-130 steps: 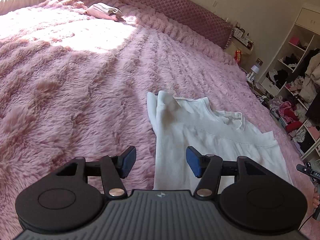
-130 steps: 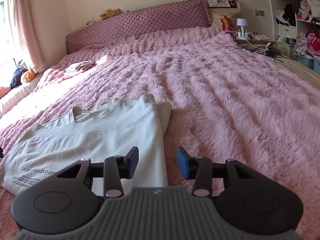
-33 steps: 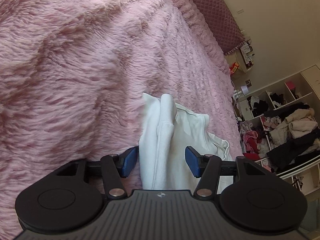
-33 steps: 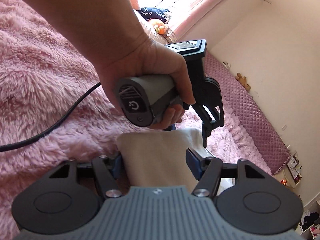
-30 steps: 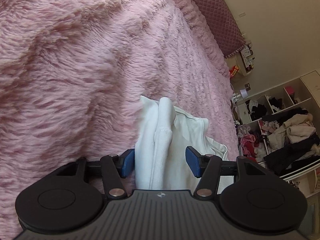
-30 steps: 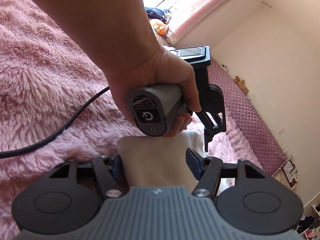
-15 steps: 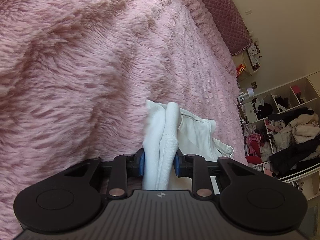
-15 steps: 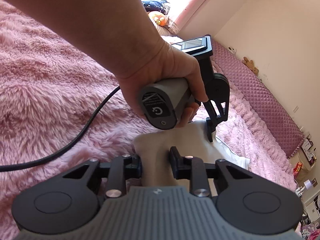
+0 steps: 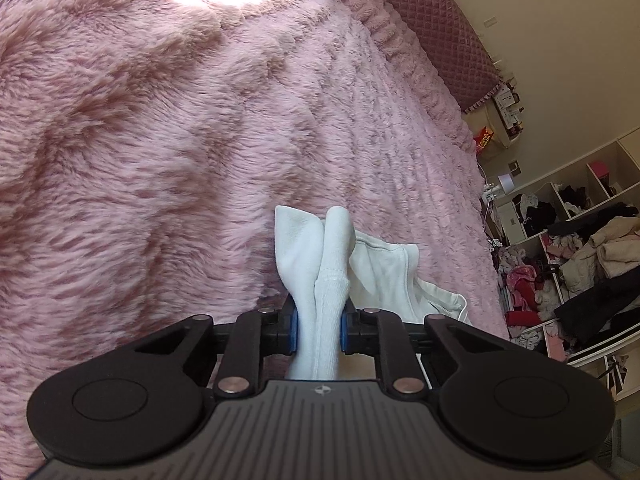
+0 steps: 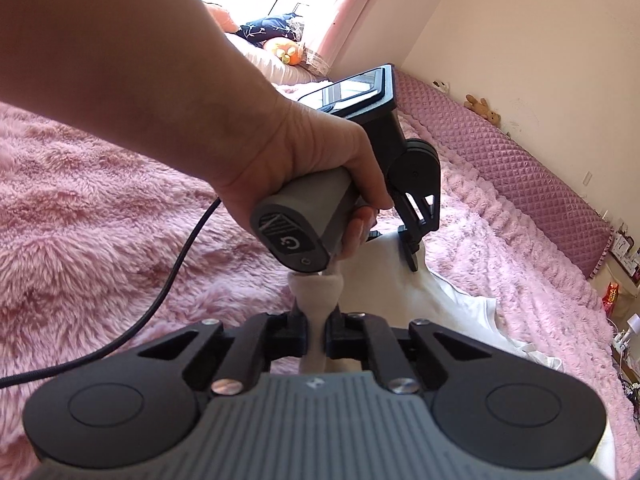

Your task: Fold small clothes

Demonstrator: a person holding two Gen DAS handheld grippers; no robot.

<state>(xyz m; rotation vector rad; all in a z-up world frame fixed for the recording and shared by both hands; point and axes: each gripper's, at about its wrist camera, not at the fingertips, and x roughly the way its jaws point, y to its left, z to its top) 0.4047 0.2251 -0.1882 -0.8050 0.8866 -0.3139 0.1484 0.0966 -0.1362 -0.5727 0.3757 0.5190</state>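
A white T-shirt (image 9: 384,272) lies on the pink fluffy bed cover (image 9: 160,140). My left gripper (image 9: 319,330) has a bunched fold of the shirt's edge between its blue pads; its jaws are closing and press on the cloth. The right wrist view shows my right gripper (image 10: 316,332) shut on another pinched edge of the same T-shirt (image 10: 452,308), near a person's hand (image 10: 304,152) that holds the left gripper's grey handle (image 10: 300,232). Both held edges are lifted a little off the bed. The rest of the shirt is hidden below the grippers.
A quilted purple headboard (image 9: 440,28) runs along the far side of the bed. Open shelves stuffed with clothes (image 9: 580,260) stand at the right. A black cable (image 10: 160,300) trails over the cover from the left handle. Pillows and a toy (image 10: 288,54) lie by the window.
Both grippers have gone from wide open around the shirt's edge to pinching it. Both have risen slightly, pulling the cloth up into bunched folds.
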